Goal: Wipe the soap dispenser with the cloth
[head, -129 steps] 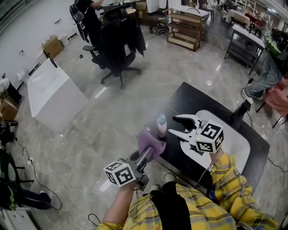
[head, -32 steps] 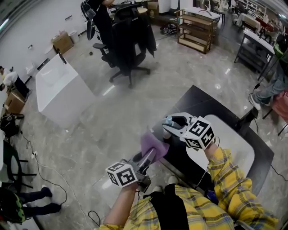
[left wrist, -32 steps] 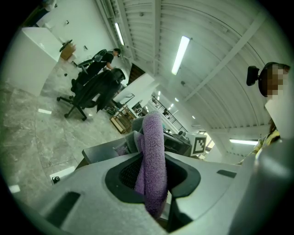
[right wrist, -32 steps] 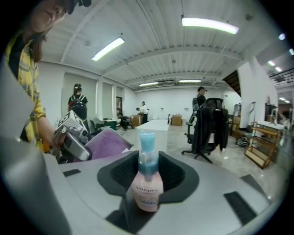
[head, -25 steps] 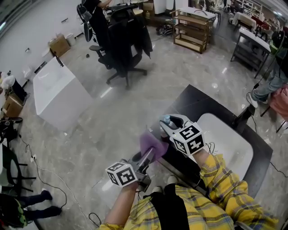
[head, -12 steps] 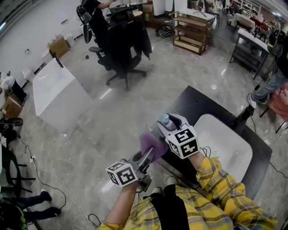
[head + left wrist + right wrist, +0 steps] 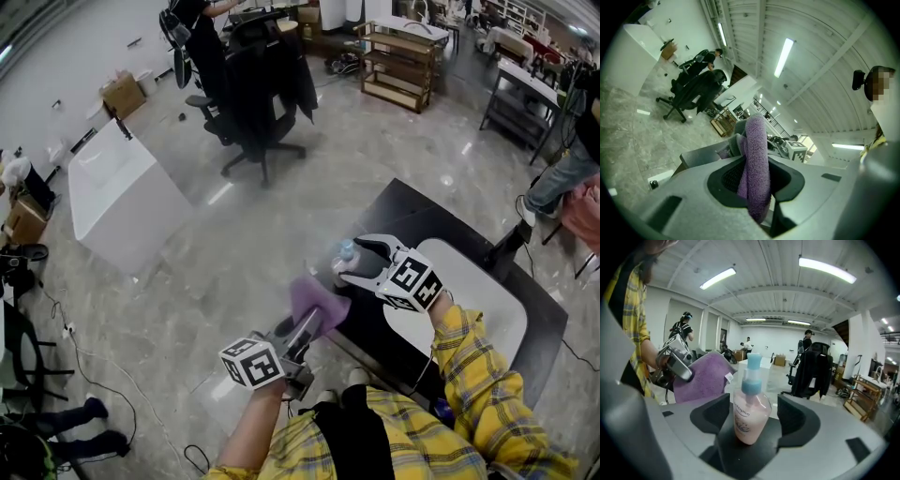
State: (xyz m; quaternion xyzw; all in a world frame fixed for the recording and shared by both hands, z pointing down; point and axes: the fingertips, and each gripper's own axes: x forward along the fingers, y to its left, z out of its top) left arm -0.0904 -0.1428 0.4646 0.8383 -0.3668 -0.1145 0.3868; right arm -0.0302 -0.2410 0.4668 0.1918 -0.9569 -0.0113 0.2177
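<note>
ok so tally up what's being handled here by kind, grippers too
soap dispenser: 1
cloth: 1
grippers: 2, the left gripper and the right gripper
total: 4

Left claw (image 7: 307, 323) points level, jaws clamped on the purple cloth (image 7: 319, 300), bare left forearm (image 7: 251, 427) stretched forward. Right claw (image 7: 354, 258) tilts slightly down, jaws just opened wide, soap dispenser (image 7: 750, 411) between them, pads clear of it. Right arm in plaid sleeve (image 7: 478, 375), bent.
</note>
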